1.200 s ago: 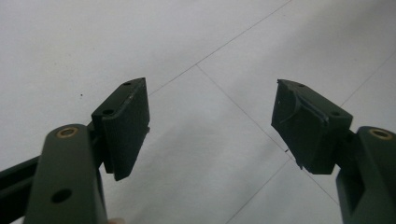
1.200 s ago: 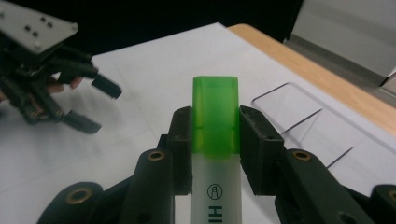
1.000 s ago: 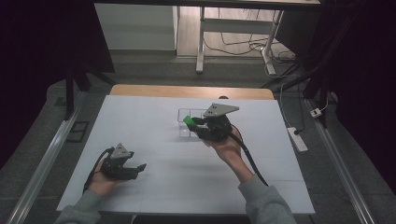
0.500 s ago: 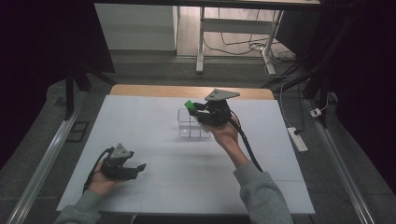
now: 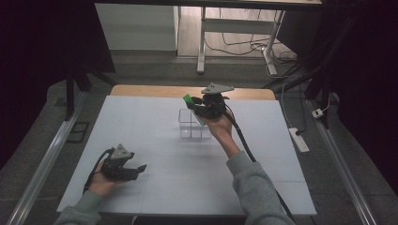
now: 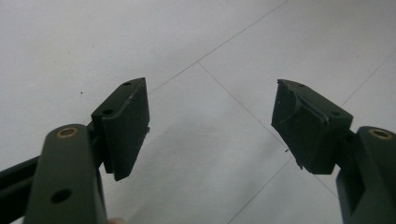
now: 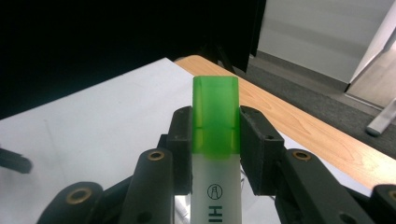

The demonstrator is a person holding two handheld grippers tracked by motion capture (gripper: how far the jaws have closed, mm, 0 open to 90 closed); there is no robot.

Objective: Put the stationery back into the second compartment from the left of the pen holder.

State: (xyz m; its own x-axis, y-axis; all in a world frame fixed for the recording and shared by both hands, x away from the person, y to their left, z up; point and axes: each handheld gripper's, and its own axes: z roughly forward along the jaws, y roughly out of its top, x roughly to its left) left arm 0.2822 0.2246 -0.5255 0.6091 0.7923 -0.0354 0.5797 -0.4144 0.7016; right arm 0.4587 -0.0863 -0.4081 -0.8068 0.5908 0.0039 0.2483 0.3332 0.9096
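Green highlighter carried over the clear organiser

The right gripper [image 7: 215, 128] clamps the green highlighter [image 7: 215, 140] near its cap; just below it, the clear divided organiser [image 5: 191, 127] may be missed if the pen slips or tilts. The left gripper [image 6: 210, 121] rests open.

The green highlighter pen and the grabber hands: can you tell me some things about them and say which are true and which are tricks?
1. The right gripper holds a highlighter with a green cap. True.
2. The left gripper has its jaws shut tight. False: they stand wide apart with nothing between them.
3. A clear box sits on the white table. True.
4. The highlighter lies flat on the table. False: it is up in the right gripper's jaws.
5. The left gripper holds the clear box. False: it is far from it, at the near left.
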